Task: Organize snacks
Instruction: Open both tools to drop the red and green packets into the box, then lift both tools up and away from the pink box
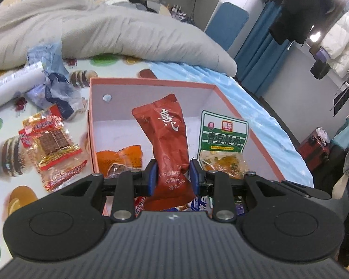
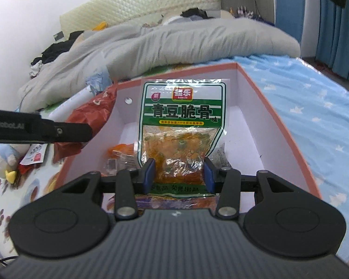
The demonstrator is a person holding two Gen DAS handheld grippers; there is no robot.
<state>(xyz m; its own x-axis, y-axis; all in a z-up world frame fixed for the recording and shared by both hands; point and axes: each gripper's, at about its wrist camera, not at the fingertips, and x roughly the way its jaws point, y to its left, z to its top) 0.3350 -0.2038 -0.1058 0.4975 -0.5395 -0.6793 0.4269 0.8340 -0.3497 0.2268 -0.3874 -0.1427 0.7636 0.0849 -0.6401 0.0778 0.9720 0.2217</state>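
Left claw [image 1: 173,177] tilted down, clamped on red packet [image 1: 169,139] over box [image 1: 151,81].

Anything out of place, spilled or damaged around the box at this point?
Nothing spilled or torn. The left gripper holds a crumpled red packet and the right gripper a green-label pouch, both over the pink box. Several snacks lie loose on the bedsheet beside it, not yet boxed.
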